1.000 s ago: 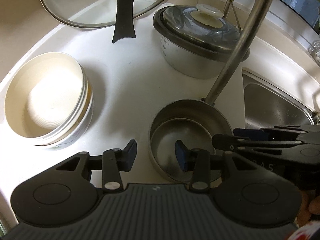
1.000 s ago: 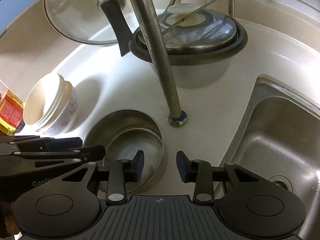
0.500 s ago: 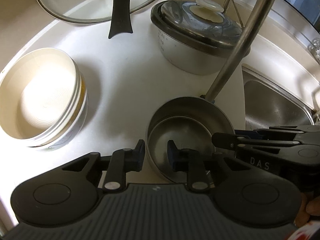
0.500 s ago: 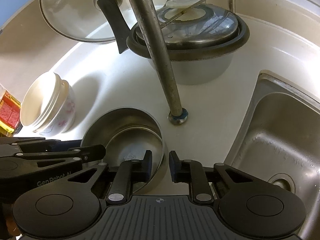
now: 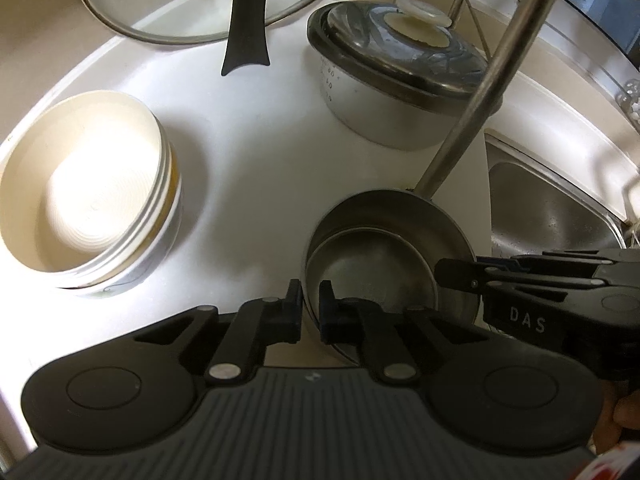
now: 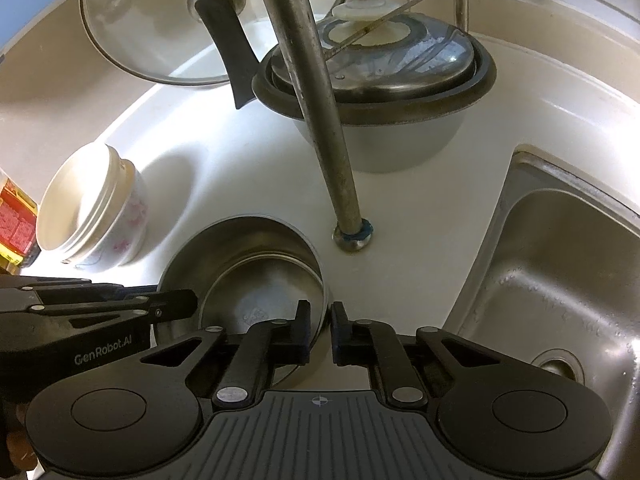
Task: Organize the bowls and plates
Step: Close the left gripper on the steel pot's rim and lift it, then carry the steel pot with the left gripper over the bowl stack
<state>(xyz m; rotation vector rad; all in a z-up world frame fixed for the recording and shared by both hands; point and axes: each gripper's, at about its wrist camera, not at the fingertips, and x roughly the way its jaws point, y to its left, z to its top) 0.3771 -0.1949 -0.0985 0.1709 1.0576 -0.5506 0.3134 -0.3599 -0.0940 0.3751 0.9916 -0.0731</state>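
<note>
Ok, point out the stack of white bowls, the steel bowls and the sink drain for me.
stack of white bowls (image 5: 80,204), left wrist view, inside of the top bowl.
steel bowls (image 5: 380,264), left wrist view, floor of the inner bowl.
sink drain (image 6: 558,364), right wrist view, drain opening.

Steel bowls (image 5: 384,248): two nested, upright on white counter, rim pinched at opposite sides, 9 and 3 o'clock. Ceramic bowl stack (image 5: 88,196): cream inside, floral outside, upright, well apart at 9 o'clock.
</note>
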